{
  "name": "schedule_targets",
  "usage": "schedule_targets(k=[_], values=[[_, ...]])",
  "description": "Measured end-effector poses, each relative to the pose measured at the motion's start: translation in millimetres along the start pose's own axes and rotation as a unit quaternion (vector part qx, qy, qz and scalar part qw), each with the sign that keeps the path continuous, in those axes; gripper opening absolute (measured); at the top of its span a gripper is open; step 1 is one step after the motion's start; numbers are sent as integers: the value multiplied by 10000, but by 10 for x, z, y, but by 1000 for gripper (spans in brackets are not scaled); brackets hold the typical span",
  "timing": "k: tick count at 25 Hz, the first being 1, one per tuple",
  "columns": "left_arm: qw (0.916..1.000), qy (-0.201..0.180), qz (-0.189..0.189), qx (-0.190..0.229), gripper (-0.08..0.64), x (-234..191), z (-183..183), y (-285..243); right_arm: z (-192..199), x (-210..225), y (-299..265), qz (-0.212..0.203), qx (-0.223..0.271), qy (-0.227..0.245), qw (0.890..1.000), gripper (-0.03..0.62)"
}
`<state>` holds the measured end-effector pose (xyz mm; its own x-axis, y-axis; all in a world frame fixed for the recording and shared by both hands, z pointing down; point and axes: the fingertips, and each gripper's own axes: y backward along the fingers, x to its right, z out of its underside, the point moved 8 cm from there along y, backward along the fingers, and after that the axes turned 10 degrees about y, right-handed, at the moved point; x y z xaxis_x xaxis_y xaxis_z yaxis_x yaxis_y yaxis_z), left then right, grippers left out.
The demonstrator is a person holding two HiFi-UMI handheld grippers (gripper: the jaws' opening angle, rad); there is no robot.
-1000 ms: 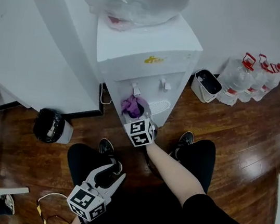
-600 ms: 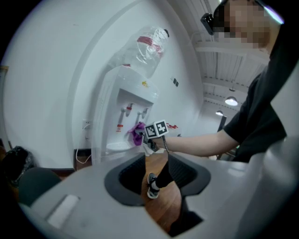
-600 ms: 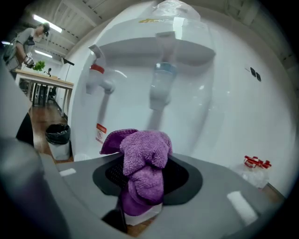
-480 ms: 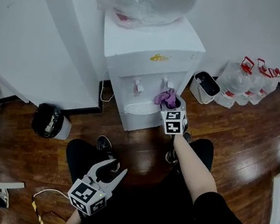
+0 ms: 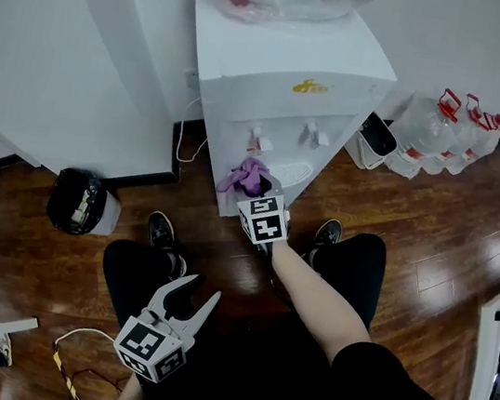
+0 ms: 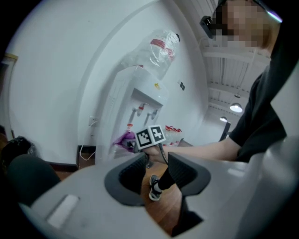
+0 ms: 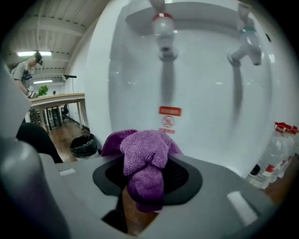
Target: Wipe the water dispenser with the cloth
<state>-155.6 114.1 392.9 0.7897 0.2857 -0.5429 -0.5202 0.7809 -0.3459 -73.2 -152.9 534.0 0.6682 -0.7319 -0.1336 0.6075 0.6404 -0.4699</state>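
looking down in the head view: the white water dispenser (image 5: 280,67) stands against the wall, its two taps (image 5: 258,139) facing the person. the right hand-held gripper (image 5: 252,187) is up at the recess under those taps with a purple cloth (image 5: 246,177) bunched at its tip, just beside the drip tray (image 5: 294,171). the left hand-held gripper (image 5: 190,293) hangs low over the person's lap, well apart from the dispenser. a black bin (image 5: 76,200) sits on the wooden floor to the left, and water bottles (image 5: 444,131) line the wall to the right.

over to the left gripper view: jaws apart, nothing between them, only a shoe (image 6: 155,186) and floor showing through the gap. beyond them the dispenser rises tilted, the cloth at its lower front.

now the right gripper view: jaws clamped on the cloth, which bulges up and forward between them. the dispenser's front panel fills the frame, a red-capped tap (image 7: 162,28) above left, a blue-marked tap (image 7: 245,46) above right, and a red sticker (image 7: 169,111) just over the cloth. whether the cloth is pressing on the panel i cannot tell.
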Motion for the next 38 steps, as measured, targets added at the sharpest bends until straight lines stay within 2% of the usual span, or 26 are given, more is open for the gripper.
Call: schedule_targets(k=[6,9,11,13,17,20,23,27,29,31,35,38], values=[[9994,-333,66,-24,173,-162,-297,13,446,1116,293,1036,-479,-398,9927,176],[9981,-595,153,-73,173,-93,-384,-5,510,1348,356,1316,-528,-544,9884,176],[9961,-843,236,-142,173,-105,-428,-10,508,1257,336,1369,-503,-818,9859,176],[9949,-958,280,-154,173,-175,-516,-7,432,947,270,1189,-423,-941,9875,176],[9966,-786,234,-64,173,-312,-769,-3,139,56,37,293,-187,-518,9981,176],[9967,-742,326,-71,173,-353,-804,-3,34,-172,-50,60,-92,-416,9991,176],[9966,-716,394,-124,173,-375,-781,41,138,144,0,374,-237,-287,9986,176],[9968,-667,435,-40,173,-533,-676,81,365,995,305,1288,-595,-706,9874,178],[9973,-593,430,21,173,-570,-646,81,438,1195,402,1433,-715,-869,9833,176],[9976,-546,418,83,173,-573,-642,85,444,1035,386,1194,-686,-821,9871,177],[9976,-536,394,172,173,-522,-696,119,243,159,154,348,-398,-453,9976,178],[9971,-607,400,231,173,-550,-674,177,-6,-343,22,-24,-247,-174,9995,178]])
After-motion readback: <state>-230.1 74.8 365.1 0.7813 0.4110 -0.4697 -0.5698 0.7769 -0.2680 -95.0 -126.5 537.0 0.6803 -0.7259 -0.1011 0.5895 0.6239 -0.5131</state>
